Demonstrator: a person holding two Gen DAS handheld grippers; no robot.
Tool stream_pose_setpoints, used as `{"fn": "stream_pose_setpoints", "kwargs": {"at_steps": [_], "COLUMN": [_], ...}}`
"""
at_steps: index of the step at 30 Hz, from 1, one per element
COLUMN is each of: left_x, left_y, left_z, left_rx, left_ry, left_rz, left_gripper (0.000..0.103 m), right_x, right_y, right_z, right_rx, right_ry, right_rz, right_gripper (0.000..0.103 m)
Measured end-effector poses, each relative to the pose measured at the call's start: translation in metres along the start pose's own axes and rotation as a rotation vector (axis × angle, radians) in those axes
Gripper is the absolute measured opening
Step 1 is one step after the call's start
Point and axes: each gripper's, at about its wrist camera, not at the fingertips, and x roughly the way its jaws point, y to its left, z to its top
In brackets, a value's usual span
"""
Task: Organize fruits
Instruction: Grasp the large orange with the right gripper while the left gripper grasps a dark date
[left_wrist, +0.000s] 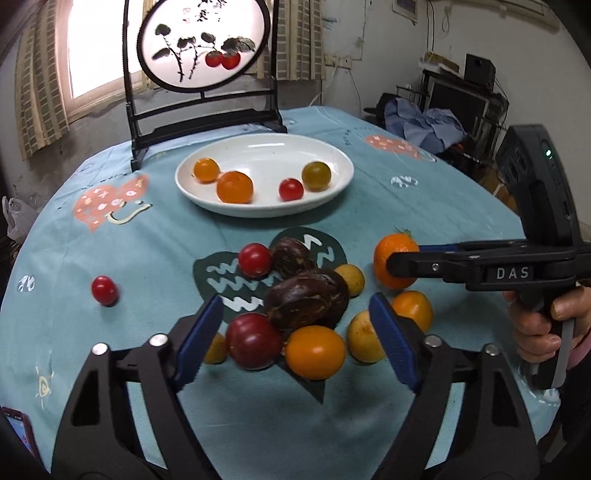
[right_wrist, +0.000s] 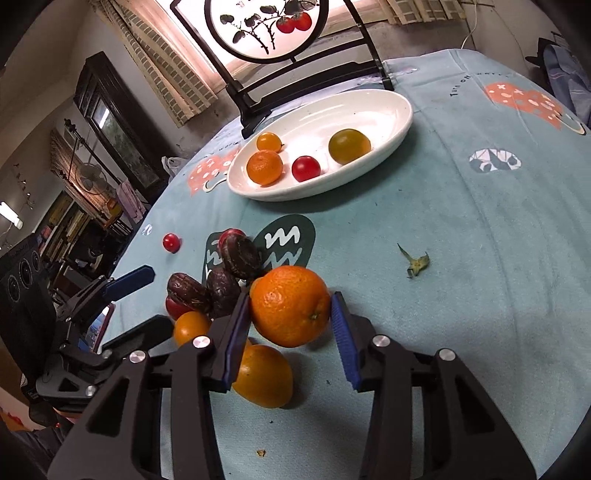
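The left claw (left_wrist: 295, 341), a black two-finger tool with blue ribbed pads (left_wrist: 197, 341), points steeply down with its jaws spread wide, no pad pressing on anything. The right claw (right_wrist: 290, 332), of the same black and blue build, also angles down, its pads (right_wrist: 341, 334) closed against something round. A bare hand (left_wrist: 543, 328) grips the right claw's handle, one finger on the trigger.

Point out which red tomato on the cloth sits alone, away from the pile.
The small red tomato at the pile's left, seen from the left wrist. It rests alone on bare blue cloth, while the other red tomatoes touch the dark brown fruits in the pile.
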Motion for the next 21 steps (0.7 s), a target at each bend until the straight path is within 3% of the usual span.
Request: {"fn": "stream_pose_setpoints", "kwargs": {"at_steps": [6, 10, 15, 17, 21], "left_x": [0.015, 0.019, 0.02, 0.019, 0.019], "left_y": [0.002, 0.004, 0.004, 0.001, -0.005], "left_z": [0.001, 0.003, 0.003, 0.003, 0.002], "left_rx": [-0.023, -0.029, -0.03, -0.015, 0.013], "left_ry": [0.041, 0.039, 0.029, 0.025, 0.022], "left_rz": [0.017, 0.039, 0.038, 0.028, 0.037], "left_gripper": [0.07, 0.06, 0.056, 0.043, 0.043], "right_x": [-0.001, -0.001, -0.002, -0.002, -0.003], "right_y": [0.001, 0.001, 0.002, 0.002, 0.002], "right_z": [-0.001, -0.001, -0.002, -0.002, -0.002], "right_rx": [-0.004, -0.002, -0.002, -0.003, 0.002], "right_ry": [0.006, 0.008, 0.008, 0.008, 0.008], "right_rz": [0.004, 0.008, 0.008, 0.005, 0.001], "right_gripper": [0.044, 0.044, 0.044, 0.044, 0.044]}}
